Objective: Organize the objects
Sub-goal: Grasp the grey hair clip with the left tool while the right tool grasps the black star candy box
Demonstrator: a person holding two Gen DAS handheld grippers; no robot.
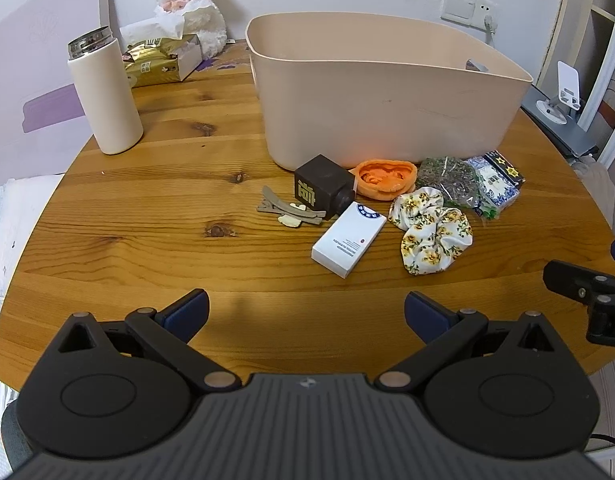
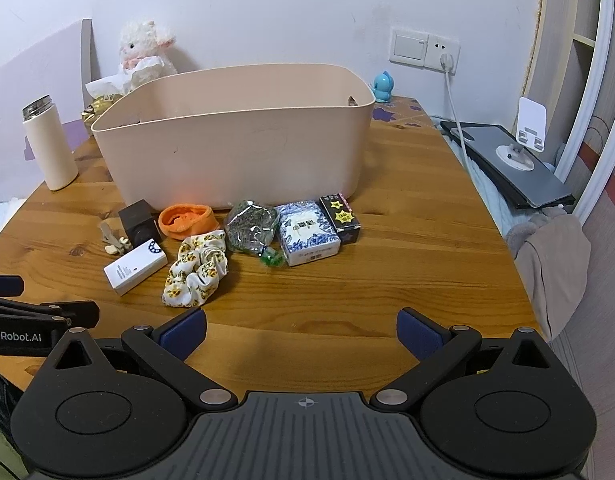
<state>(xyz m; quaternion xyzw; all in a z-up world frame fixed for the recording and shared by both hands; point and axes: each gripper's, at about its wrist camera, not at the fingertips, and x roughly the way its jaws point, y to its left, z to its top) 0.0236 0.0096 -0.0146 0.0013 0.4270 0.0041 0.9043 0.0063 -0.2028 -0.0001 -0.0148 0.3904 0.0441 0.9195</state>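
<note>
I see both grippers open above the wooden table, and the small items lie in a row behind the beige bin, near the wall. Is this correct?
Not quite. The small items, such as the white box and floral scrunchie, lie in front of the beige bin, on the side toward the grippers, as the right wrist view shows. The rest holds: the left gripper and right gripper are both open above the wooden table.

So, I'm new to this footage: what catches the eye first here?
The big beige plastic tub dominates the middle of the round wooden table. A cluster of small things lies against its near side, the orange silicone cup and floral fabric scrunchie brightest. A fluffy white plush lamb sits at the wall behind.
</note>
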